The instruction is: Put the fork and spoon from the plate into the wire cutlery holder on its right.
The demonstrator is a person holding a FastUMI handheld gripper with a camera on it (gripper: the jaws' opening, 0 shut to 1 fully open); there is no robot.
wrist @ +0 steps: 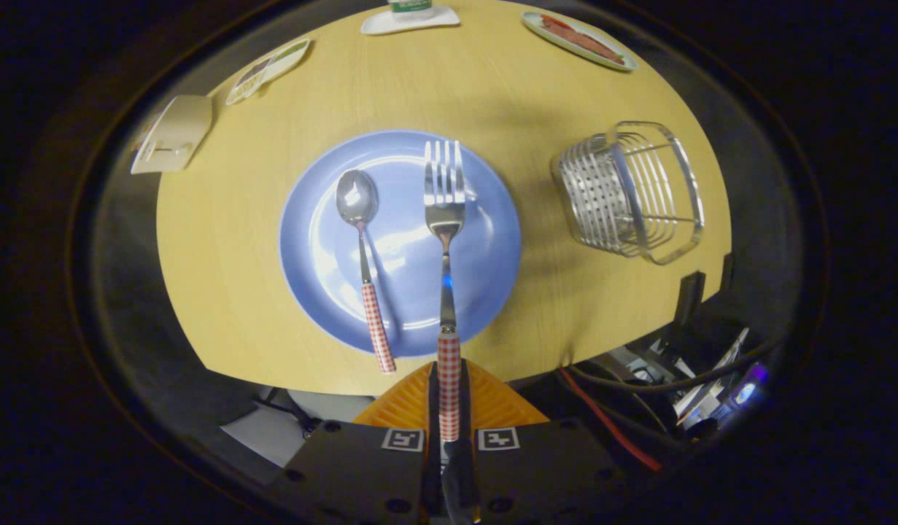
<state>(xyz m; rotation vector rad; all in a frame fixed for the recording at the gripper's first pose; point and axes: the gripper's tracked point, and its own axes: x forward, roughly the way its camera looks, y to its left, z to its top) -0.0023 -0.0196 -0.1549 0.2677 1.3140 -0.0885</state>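
Fingers (449, 397) pressed together on the red-and-white checked handle of the steel fork (446, 219) — gripped at the handle's near half, tines pointing straight ahead over the round blue plate (485, 284). Fork apparently lifted or just lifting off the plate; contact with the plate not determinable from this view. Grip on the handle, judged sensible: leaves the tines free and lets the fork be tipped upright for lowering into the holder. Steel spoon with matching checked handle (362, 240) lying on the plate just left of the fork, bowl up, handle end reaching past the plate's near rim — accessible for a later pick by the same handle-end approach. Silver wire cutlery holder (627, 193) standing on the bench to the right of the plate, well apart from it, open mouth upward, nothing visible inside. Step in hand, as judged: first of two transfers, spoon untouched. Next move calls for a carry to the right and a tilt of the fork to clear the holder's rim; risk of tines catching in the wire bars. Surface: pale yellow wood-grain bench (222, 248), rounded near edge. Beyond the plate: a white card stand (173, 133), a printed card (268, 69), a plate of food (578, 39). Cables and equipment below the bench edge at right, surroundings dark.
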